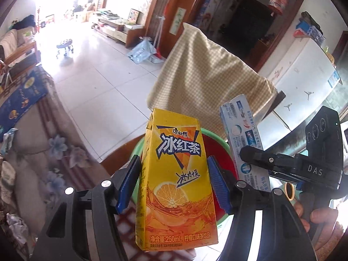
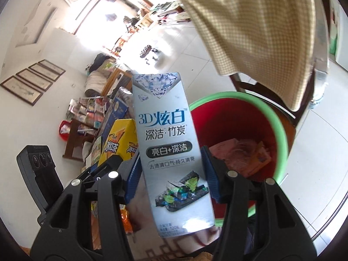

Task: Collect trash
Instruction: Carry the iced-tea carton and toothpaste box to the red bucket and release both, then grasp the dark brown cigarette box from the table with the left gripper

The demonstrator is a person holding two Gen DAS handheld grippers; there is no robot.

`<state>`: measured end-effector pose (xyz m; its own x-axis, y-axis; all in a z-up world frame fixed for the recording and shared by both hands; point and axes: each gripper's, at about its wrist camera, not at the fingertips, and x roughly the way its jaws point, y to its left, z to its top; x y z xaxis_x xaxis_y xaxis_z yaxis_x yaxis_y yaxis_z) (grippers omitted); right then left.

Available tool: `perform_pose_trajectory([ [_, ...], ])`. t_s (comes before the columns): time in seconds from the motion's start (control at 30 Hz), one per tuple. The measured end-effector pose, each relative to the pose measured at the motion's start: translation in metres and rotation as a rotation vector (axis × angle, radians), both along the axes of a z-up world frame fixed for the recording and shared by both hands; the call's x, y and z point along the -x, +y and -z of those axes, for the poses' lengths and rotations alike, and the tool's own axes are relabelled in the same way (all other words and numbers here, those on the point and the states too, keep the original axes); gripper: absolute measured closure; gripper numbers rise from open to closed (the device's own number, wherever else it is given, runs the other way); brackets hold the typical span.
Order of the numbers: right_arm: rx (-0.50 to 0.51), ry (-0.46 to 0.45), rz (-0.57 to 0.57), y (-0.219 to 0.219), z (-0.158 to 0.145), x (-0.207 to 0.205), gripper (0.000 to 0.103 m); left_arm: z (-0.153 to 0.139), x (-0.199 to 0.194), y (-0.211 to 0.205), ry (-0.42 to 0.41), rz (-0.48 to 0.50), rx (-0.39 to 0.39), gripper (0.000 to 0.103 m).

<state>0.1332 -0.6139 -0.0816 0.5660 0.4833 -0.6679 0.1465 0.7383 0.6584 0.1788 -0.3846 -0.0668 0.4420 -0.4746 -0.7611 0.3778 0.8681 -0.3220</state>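
Right wrist view: a toothpaste box (image 2: 171,152) is clamped between the right gripper (image 2: 171,169) jaws, a tea carton (image 1: 174,174) between the left gripper (image 1: 174,180) jaws, both beside a partly filled bin (image 2: 280,130), undropped.

A pale tiled floor (image 1: 102,100) carries the room's things. A red bin with a green rim (image 2: 280,130) stands on it, wrappers (image 2: 241,154) lying inside, just beside a cloth-draped wooden chair (image 2: 250,32).
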Motion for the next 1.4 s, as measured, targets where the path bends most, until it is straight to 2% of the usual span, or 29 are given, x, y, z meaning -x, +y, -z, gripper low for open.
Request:
perform_pose_trajectory([
  [0.27,-0.005,0.022,0.051,-0.025,0.011,0.005,0.050,0.014,-0.006,-0.024,0.056,0.038,0.013,0.042],
  [0.33,-0.008,0.024,0.056,-0.027,0.012,0.006,0.050,0.014,-0.007,-0.021,0.056,0.031,0.015,0.032],
  [0.37,-0.011,0.028,0.058,-0.028,0.013,0.006,0.047,0.013,-0.006,-0.019,0.045,0.020,0.019,0.026],
  [0.4,-0.015,0.031,0.064,-0.028,0.013,0.006,0.040,0.012,-0.006,-0.017,0.039,0.011,0.022,0.025],
  [0.43,-0.018,0.032,0.072,-0.028,0.013,0.007,0.039,0.010,-0.006,-0.013,0.036,0.004,0.025,0.025],
  [0.73,-0.016,0.013,0.022,-0.003,0.003,-0.003,0.039,0.008,0.001,0.032,0.034,-0.098,0.031,0.024],
  [0.9,-0.008,0.014,-0.045,0.031,0.001,-0.015,0.039,0.008,0.015,0.072,0.012,-0.169,0.006,0.024],
  [1.07,0.000,0.018,-0.128,0.078,-0.001,-0.026,0.039,0.009,0.027,0.127,0.009,-0.278,0.008,0.024],
  [1.27,0.015,0.017,-0.221,0.143,-0.005,-0.029,0.038,0.023,0.049,0.218,0.022,-0.434,-0.019,0.024],
  [1.4,0.022,0.024,-0.260,0.185,-0.005,-0.023,0.036,0.041,0.071,0.286,0.047,-0.519,-0.091,0.024],
])
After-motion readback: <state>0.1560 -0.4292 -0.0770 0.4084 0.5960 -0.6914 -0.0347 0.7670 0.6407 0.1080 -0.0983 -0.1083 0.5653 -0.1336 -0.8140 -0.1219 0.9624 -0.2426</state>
